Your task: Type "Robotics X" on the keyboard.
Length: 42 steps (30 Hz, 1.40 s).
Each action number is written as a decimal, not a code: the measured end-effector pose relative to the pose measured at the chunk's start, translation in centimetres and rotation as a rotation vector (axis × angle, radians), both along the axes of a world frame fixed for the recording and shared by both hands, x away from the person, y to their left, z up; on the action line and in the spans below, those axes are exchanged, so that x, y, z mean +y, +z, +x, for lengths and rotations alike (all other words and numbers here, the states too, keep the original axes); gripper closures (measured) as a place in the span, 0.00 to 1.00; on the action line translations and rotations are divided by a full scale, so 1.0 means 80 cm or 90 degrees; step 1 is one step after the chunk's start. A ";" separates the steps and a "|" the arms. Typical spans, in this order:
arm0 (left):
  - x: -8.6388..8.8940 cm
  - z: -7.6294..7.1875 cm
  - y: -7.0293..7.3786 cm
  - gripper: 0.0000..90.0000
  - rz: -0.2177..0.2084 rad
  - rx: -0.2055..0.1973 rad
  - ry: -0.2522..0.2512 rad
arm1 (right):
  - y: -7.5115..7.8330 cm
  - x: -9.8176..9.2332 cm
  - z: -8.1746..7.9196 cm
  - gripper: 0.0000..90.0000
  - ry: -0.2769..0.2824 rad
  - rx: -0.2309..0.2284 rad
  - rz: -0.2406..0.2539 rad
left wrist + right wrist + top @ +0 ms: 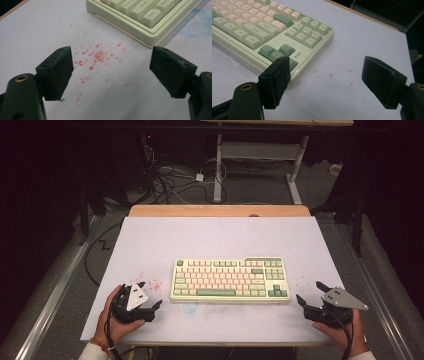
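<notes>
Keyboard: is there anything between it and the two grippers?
Nothing visible. The keyboard lies alone on the white table. The left gripper and right gripper are both open beside its ends, with only red stains on the bare surface between.

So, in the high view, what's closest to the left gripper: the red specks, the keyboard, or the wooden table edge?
From the left gripper:
1. Red paint specks, just beside it.
2. Pale green and cream keyboard, centre of the table.
3. Wooden table edge, far side.

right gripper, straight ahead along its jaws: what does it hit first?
Likely the keyboard: the right gripper, jaws open and empty, points at its near right corner. Only bare table lies between the jaws, so it might just clip the corner or pass beside it.
</notes>
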<state>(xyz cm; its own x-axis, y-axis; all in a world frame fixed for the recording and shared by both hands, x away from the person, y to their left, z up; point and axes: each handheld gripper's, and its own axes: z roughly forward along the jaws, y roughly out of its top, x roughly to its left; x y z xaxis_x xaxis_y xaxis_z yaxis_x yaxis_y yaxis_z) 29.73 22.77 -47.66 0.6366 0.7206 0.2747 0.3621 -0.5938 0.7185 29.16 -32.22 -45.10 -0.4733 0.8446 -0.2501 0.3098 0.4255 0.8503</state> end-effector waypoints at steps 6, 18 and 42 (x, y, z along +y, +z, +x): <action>-0.003 0.002 -0.001 0.20 0.004 0.003 -0.001 | 0.017 0.004 0.003 0.42 0.034 -0.015 0.020; -0.005 0.003 -0.003 0.20 0.007 0.012 0.003 | 0.036 0.037 0.026 0.92 0.103 0.027 0.014; -0.003 0.003 -0.004 0.24 0.000 0.019 0.009 | 0.001 0.126 0.082 1.00 0.206 0.129 -0.050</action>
